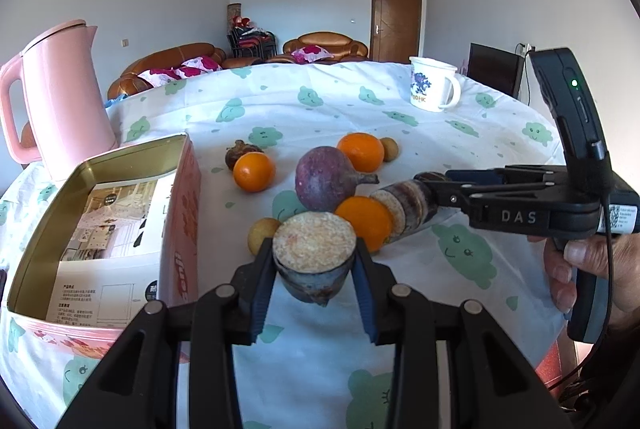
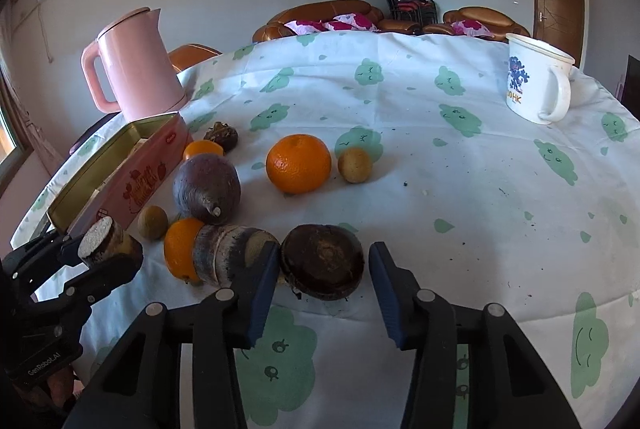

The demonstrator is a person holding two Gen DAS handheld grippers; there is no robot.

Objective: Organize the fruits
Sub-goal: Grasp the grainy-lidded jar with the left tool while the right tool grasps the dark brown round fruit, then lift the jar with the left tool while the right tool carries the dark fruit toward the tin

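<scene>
The short sugarcane piece (image 1: 314, 257) sits pinched between the left tongs (image 1: 316, 269), its pale cut face up, raised just above the tabletop (image 1: 400, 117) beside the open pink tin (image 1: 100, 229). Behind it, an orange (image 1: 366, 221) touches a longer sugarcane piece (image 1: 404, 207) lying on its side. At that piece's far end the right tongs (image 2: 324, 265) straddle a dark round fruit (image 2: 322, 261): in the right wrist view one pad touches the fruit's left side while a gap shows at the other, so they are spread around it, not clamping. A person's hand (image 1: 580, 269) grips the right tool's handle.

A large purple fruit (image 1: 326, 177) rests just behind the orange, with a second orange (image 1: 254, 171) to its left and a third (image 1: 360, 151) beyond it. Two small brown round fruits lie on the cloth, one (image 1: 262, 235) near the tin, one (image 1: 389, 149) beside the far orange. A dark wrinkled fruit (image 1: 242, 153) sits behind the left orange. Farther off stand a pink kettle (image 1: 60, 97) and a white mug (image 1: 432, 85).
</scene>
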